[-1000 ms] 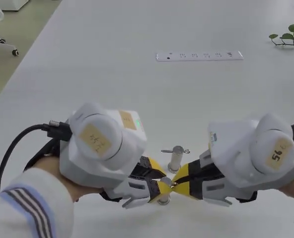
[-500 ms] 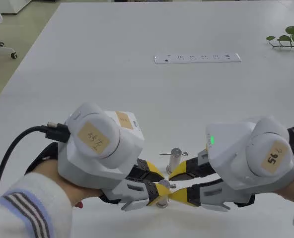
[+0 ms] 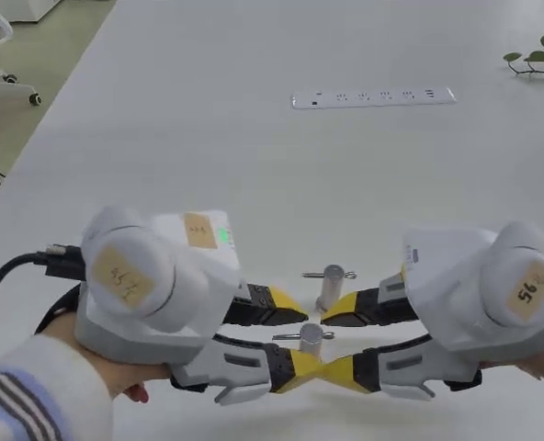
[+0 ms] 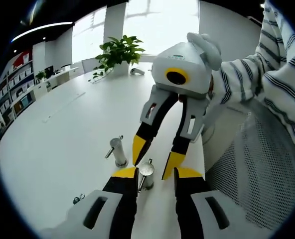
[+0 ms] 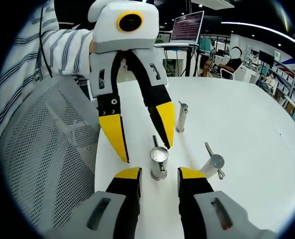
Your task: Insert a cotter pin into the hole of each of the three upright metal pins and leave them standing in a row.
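A: First entry?
B: One long white table [image 3: 254, 175]; one white power strip [image 3: 373, 97] lying flat on its far part.
A: Greenery?
B: One leafy sprig [image 3: 537, 59] at the table's far right edge. Left gripper view: one potted plant [image 4: 118, 50] at the table's far end, before bright windows [image 4: 157, 25].
A: Seating?
B: One office chair base [image 3: 15, 84] with castors, on the floor far left. Right gripper view: one grey mesh chair back [image 5: 48, 149].
A: Remainder?
B: One lit screen [image 5: 187, 26]; one seated person [image 5: 227, 62] in the background; shelving [image 4: 18, 84] along the wall.

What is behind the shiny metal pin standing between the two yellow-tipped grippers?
A second upright silver metal pin with a thin cotter pin through its top, standing apart. Its foot is covered by the right gripper.
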Demonstrator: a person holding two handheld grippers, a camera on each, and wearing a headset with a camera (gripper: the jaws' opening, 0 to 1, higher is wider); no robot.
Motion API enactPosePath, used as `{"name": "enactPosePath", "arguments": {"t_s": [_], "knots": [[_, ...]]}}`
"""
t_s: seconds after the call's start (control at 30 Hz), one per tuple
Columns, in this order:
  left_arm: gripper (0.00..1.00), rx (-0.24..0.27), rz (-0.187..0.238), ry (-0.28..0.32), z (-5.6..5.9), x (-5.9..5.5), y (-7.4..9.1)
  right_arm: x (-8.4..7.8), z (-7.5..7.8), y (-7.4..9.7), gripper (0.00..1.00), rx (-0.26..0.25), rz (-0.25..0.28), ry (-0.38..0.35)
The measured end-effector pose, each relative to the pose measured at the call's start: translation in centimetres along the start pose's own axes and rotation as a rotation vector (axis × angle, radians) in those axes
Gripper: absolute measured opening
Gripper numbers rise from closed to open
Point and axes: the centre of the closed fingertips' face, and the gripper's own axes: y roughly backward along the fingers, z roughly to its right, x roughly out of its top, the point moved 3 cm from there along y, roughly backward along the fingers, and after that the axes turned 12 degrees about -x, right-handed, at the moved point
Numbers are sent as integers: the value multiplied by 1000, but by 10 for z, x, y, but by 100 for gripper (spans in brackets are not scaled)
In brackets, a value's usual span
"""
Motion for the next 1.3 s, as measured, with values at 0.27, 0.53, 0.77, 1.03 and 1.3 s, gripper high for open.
{"name": "enactPosePath", "arguments": {"t_s": [0.27,0.53,0.77,1.03,1.3], "knots": [[55,41,104,104,12,-8,1,2,-1,-6,24,14,49,-72],[73,95,145,198,18,-22,7,-5,-8,-14,23,32,40,-87],[96,88,173,222,24,-24,6,-7,-9,-20,22,30,35,-107],[99,70,189,221,33,-21,3,-6,-9,-24,17,14,51,-133],[99,86,164,235,33,-29,4,-5,-6,-25,10,-9,60,-131]]}}
